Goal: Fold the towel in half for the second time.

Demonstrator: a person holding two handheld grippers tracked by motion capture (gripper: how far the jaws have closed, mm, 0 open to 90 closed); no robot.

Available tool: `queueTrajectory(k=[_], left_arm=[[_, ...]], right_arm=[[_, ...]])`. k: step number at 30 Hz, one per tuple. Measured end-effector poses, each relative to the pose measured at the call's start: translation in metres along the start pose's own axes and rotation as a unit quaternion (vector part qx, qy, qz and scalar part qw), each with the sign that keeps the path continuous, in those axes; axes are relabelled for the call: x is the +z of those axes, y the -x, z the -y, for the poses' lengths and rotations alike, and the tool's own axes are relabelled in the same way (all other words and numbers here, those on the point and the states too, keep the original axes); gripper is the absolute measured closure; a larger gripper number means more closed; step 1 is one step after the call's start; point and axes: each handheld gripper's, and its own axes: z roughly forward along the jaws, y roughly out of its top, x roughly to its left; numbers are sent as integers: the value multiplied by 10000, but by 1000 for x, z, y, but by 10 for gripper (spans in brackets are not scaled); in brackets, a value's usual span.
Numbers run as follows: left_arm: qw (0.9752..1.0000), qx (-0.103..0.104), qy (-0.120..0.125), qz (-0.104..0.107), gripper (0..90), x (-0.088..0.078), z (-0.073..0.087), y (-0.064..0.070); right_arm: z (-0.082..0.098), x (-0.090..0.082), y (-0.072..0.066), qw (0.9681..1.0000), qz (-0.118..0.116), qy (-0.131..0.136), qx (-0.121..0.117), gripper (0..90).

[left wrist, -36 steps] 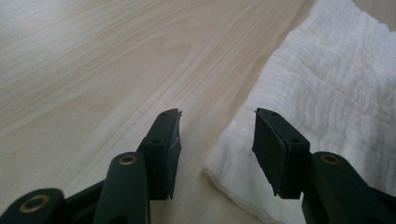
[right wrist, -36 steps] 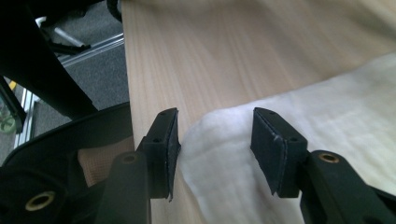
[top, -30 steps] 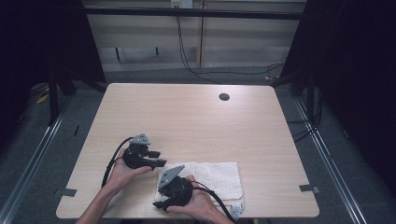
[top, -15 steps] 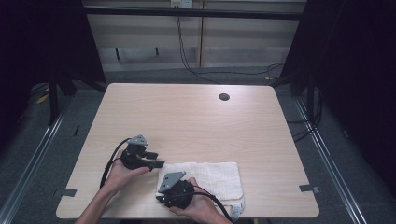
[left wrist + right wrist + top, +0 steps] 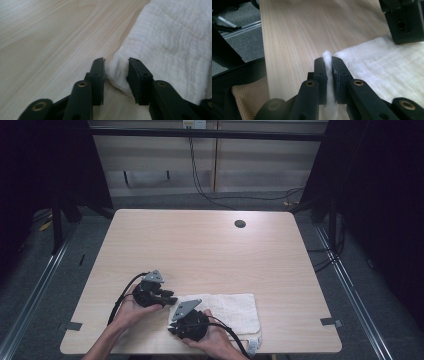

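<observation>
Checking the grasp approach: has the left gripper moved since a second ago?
Yes. In the high view the left gripper has shifted slightly toward the near table edge, reaching the towel corner; its jaws have just been closing around it.

Light wooden table [image 5: 200,245] on grey floor [image 5: 45,270].

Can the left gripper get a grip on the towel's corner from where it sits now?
Probably yes: the left gripper already has the white towel corner between its jaws, which have just been closing, with nothing in the way.
</observation>
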Motion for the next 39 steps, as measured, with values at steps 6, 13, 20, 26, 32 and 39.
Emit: queueTrajectory(k=[6, 13, 20, 26, 32, 39], left_arm=[[9996, -78, 22, 255, 852, 2, 2, 0], [9987, -304, 205, 367, 856, 3, 2, -4], [9977, -360, 343, 453, 856, -4, -2, -7], [9959, -501, 570, 501, 856, -12, -4, -11], [9935, -618, 768, 564, 856, -19, -5, -13], [9918, -686, 938, 533, 856, -31, -6, -15]], right_arm=[[-1, 0, 0, 10000, 9, -33, -12, 844], [-1, -3, 4, 10000, -15, -35, 60, 846], [-9, -17, 4, 9994, -119, 199, 250, 846], [-12, -24, 6, 9988, -155, 303, 342, 846], [-17, -29, 5, 9983, -163, 406, 389, 846], [-26, -29, 4, 9979, -177, 503, 357, 846]])
